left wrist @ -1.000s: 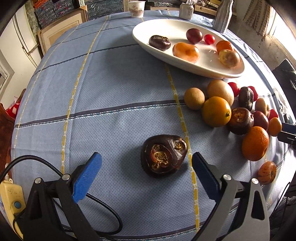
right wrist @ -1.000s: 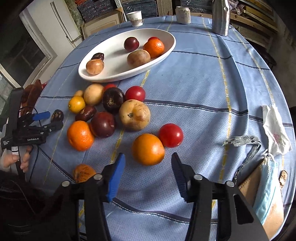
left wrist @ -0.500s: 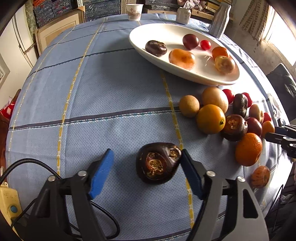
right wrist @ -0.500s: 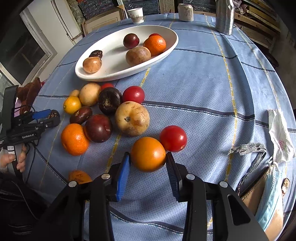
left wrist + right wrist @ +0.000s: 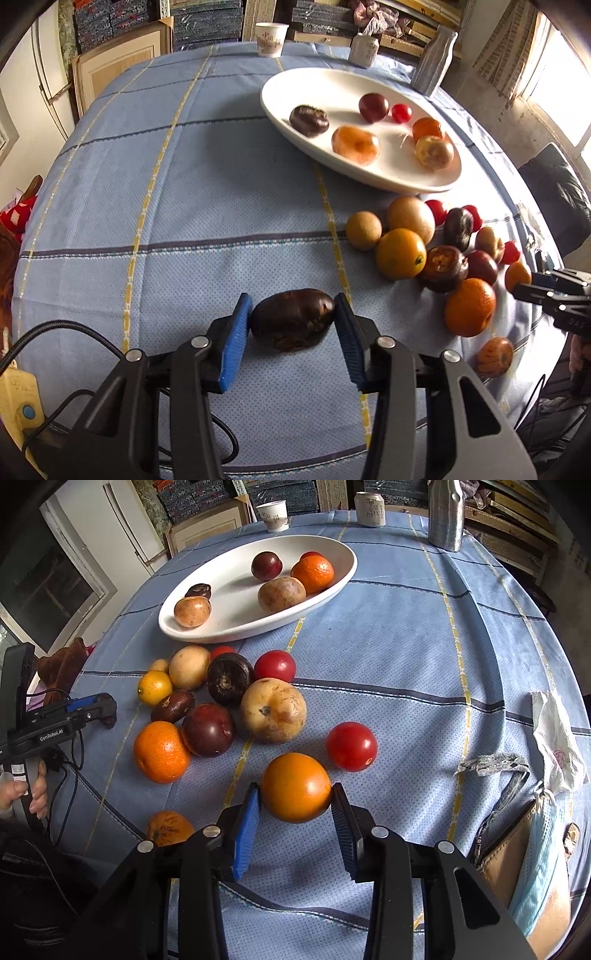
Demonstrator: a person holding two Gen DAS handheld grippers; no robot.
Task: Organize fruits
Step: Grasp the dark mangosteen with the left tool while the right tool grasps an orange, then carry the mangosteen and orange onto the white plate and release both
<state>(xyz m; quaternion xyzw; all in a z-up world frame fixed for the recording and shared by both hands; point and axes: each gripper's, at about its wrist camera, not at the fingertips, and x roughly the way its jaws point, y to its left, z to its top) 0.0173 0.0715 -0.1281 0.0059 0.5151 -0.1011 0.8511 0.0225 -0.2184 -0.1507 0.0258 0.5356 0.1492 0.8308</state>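
In the left wrist view, the left gripper (image 5: 292, 325) sits at the bottom centre of the frame with a dark brown fruit (image 5: 293, 318) between its blue pads (image 5: 233, 343). The jaws are closing, and both pads appear to touch the ends of the fruit, though the contact on the left side is hard to judge. The fruit is oval, lies on the blue checked tablecloth (image 5: 184, 206), and its long axis runs left to right across the frame, from pad to pad.

In the right wrist view, the right gripper (image 5: 295, 806) at bottom centre is clamped on a round orange (image 5: 296, 787), one pad pressing each side. The orange has no clear long axis, and I cannot tell which way its stem end points. A red tomato (image 5: 351, 746) lies just beside it, to the upper right.

Above and left of the orange in that view, a cluster of loose fruit (image 5: 218, 701) lies on the cloth. The white oval dish (image 5: 236, 627) lies beyond it in the upper middle of the frame, its long axis slanting from lower left to upper right, with several fruits inside. A paper cup (image 5: 273, 515), a can (image 5: 370, 508) and a silver bottle (image 5: 446, 517) stand along the top edge.
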